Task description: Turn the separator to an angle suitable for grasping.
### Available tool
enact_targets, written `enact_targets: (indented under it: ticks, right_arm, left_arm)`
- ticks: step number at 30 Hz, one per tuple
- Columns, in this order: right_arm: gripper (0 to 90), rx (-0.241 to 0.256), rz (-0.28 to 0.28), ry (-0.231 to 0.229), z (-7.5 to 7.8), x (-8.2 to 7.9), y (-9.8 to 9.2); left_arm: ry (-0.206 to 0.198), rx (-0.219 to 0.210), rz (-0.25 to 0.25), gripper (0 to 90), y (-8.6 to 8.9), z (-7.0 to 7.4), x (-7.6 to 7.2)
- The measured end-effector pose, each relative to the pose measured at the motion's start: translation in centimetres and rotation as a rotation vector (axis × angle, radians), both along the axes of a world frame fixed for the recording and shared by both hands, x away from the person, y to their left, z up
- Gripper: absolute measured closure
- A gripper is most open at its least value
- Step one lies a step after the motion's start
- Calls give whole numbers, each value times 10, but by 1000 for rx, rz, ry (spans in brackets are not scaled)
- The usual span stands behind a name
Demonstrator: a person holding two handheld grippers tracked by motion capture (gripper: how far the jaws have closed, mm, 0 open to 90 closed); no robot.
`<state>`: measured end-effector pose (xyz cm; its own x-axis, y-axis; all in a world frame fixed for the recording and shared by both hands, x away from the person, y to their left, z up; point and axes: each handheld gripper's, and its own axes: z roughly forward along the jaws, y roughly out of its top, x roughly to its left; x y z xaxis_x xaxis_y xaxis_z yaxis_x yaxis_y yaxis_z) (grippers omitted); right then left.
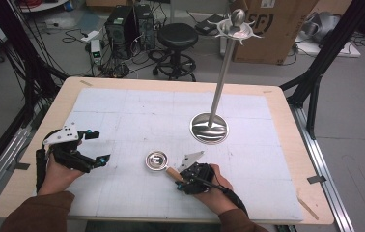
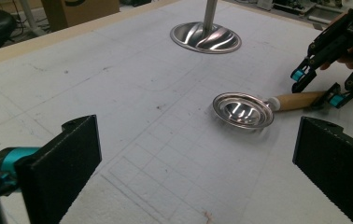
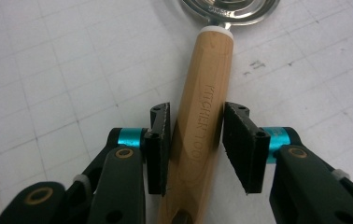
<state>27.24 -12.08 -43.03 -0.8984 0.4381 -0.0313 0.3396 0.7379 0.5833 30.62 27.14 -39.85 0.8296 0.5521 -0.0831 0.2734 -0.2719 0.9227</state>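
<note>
In the right gripper view, the wooden handle (image 3: 198, 121) of a small metal ladle (image 1: 157, 160) is seen between the right tongs (image 3: 194, 140), whose jaws flank it closely, the left one touching it; lettering reading "KITCHEN TOO" is made out there. In the left gripper view, the left tongs (image 2: 202, 163) are spread wide over the white surface (image 2: 118, 93), nothing held. The ladle's bowl (image 2: 243, 109) is seen lying empty. Farther off, a steel stand (image 1: 210, 127) is set upright.

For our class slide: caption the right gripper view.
Right tongs closing around the wooden handle of a metal ladle.
</note>
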Motion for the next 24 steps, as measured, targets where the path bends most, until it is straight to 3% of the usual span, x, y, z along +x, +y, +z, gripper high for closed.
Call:
enact_targets:
  ticks: [9,14,17,24]
  right_arm:
    - [659,-2,-39,-4,2,5,-13]
    - [632,2,-53,3,2,8,-19]
    - [614,32,-55,8,4,8,-18]
    - [605,46,-45,1,7,12,-5]
  left_arm:
    - [3,0,-2,16,0,0,0]
    - [3,0,-1,16,0,0,0]
    - [3,2,-1,16,0,0,0]
    - [4,5,-2,16,-2,-1,1]
